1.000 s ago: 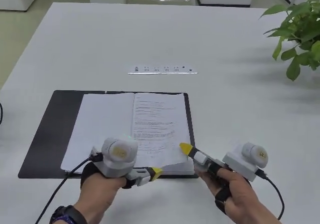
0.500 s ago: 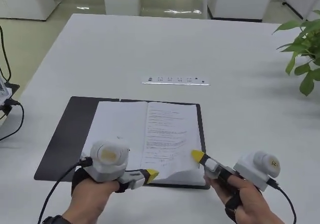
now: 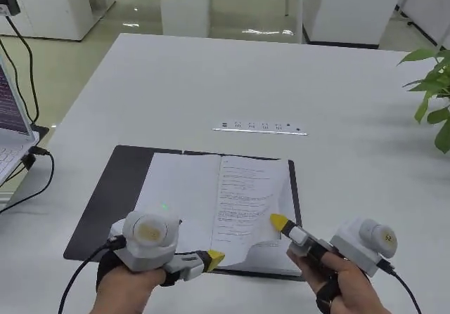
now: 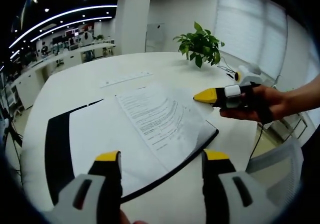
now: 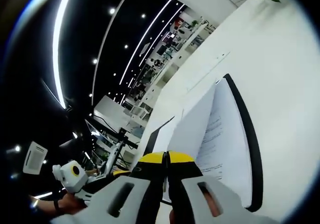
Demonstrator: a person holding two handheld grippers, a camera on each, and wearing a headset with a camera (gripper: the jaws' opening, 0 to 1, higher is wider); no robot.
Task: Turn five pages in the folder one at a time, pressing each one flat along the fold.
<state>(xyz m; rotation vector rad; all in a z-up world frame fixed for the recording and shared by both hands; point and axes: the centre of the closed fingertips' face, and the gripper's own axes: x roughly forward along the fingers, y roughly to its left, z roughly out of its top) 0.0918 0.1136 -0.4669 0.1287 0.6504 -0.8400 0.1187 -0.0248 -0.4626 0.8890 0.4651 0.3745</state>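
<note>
My left claw (image 4: 161, 156) stands wide and empty at the near edge of the folder (image 3: 105, 194). The folder lies open on the white tabletop (image 3: 211, 68) straight ahead of this claw, the blank left-hand sheet just beyond its yellow tips. Off to this claw's right, the printed page (image 3: 246, 187) curls up at its near corner. My right claw (image 5: 167, 156) is pinched tight on that corner, and the sheet rises ahead of its jaws with the folder's black edge alongside.

printed page (image 3: 247, 198), lettering unreadably small
</note>
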